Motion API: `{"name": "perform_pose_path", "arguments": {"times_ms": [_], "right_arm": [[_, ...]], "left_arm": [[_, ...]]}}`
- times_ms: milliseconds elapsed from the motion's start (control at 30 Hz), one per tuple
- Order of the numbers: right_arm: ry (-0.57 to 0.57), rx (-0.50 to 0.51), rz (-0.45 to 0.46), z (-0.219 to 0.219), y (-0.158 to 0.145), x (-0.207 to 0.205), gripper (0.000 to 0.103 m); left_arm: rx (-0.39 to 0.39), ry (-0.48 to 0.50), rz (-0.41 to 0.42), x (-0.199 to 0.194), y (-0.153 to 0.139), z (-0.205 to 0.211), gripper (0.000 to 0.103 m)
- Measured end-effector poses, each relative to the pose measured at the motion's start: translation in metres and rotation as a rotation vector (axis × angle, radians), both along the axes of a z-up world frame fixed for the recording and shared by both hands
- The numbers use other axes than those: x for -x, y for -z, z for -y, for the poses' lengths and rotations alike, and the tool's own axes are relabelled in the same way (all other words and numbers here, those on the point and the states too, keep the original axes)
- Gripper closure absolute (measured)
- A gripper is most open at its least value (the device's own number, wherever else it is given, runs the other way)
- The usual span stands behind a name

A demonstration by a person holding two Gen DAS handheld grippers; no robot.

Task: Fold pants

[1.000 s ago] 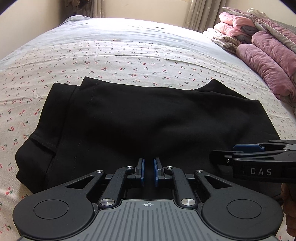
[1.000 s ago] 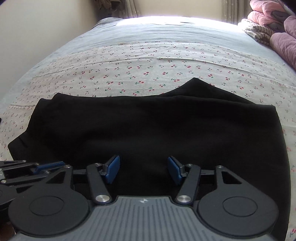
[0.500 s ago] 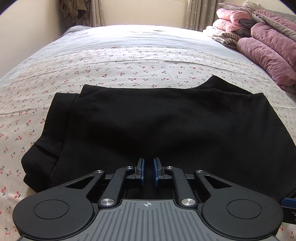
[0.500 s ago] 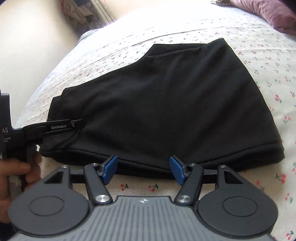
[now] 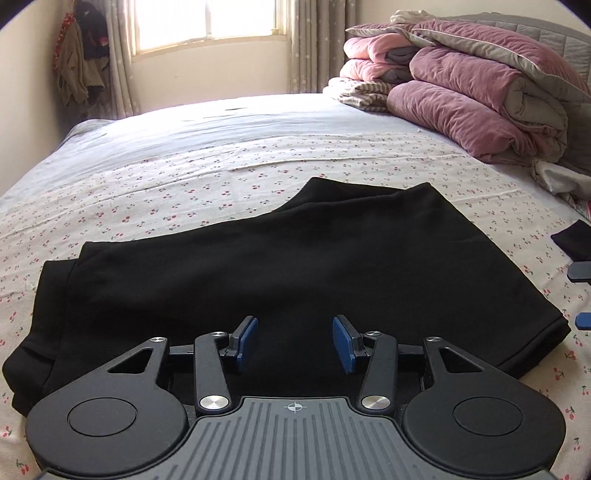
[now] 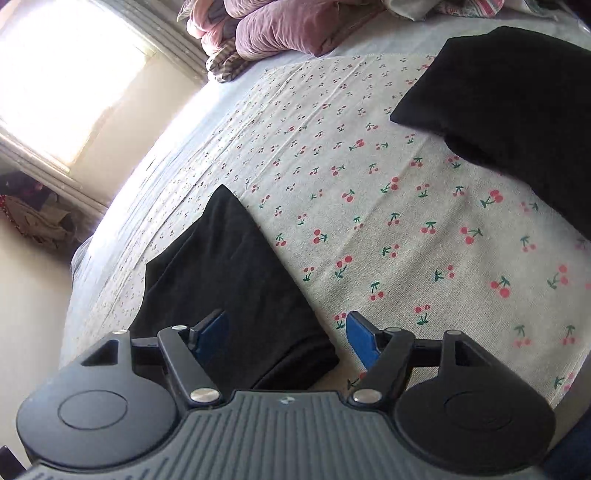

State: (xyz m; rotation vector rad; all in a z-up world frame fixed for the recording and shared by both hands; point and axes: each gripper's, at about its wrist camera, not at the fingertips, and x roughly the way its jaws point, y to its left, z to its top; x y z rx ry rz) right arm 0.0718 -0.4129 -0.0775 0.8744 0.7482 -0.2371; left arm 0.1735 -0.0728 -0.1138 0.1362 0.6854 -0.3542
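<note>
Left wrist view: black pants point(image 5: 295, 258) folded into a flat wide rectangle, lying on bed point(image 5: 221, 162) with cherry-print sheet, long edge across the frame. Left gripper point(image 5: 294, 343) poised over near edge of pants, jaws opening, blue pads apart with only flat cloth showing below the gap (no fabric pinched between). Left end of pants showing a layered hem, slightly offset. Pile of pink and grey quilts point(image 5: 472, 85) at far right of bed, well apart from pants. Window point(image 5: 207, 22) with curtains on far wall; clothes hanging in left corner. Small dark item at right edge, too cropped to identify.

Right wrist view: camera rolled, bed running diagonally. Right gripper point(image 6: 286, 338) jaws opening, gap fairly wide, nothing gripped. Right end of pants point(image 6: 236, 280) lying under left pad and partly across the gap; right pad over bare sheet. Second black folded garment point(image 6: 517, 110) at upper right, well apart from pants. Quilts at top.
</note>
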Motion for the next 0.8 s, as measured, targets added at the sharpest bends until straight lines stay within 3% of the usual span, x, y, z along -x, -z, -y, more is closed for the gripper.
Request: {"name": "perform_pose_path", "arguments": {"times_ms": [133, 233, 433, 567, 800], "right_arm": [[0.029, 0.019, -0.054, -0.003, 0.008, -0.005, 0.042], [0.026, -0.022, -0.056, 0.0, 0.014, -0.001, 0.042], [-0.014, -0.024, -0.046, -0.011, 0.016, -0.002, 0.041], [0.02, -0.066, -0.031, -0.006, 0.02, 0.0, 0.041], [0.024, -0.005, -0.015, -0.015, 0.02, -0.005, 0.035]], "left_arm": [[-0.091, 0.046, 0.031, 0.006, 0.008, 0.027, 0.058], [-0.12, 0.043, -0.039, 0.004, 0.023, 0.031, 0.058], [-0.122, 0.041, -0.027, 0.01, 0.026, 0.029, 0.058], [-0.108, 0.037, -0.036, 0.009, 0.026, 0.027, 0.058], [-0.104, 0.033, -0.041, 0.009, 0.025, 0.027, 0.058]]}}
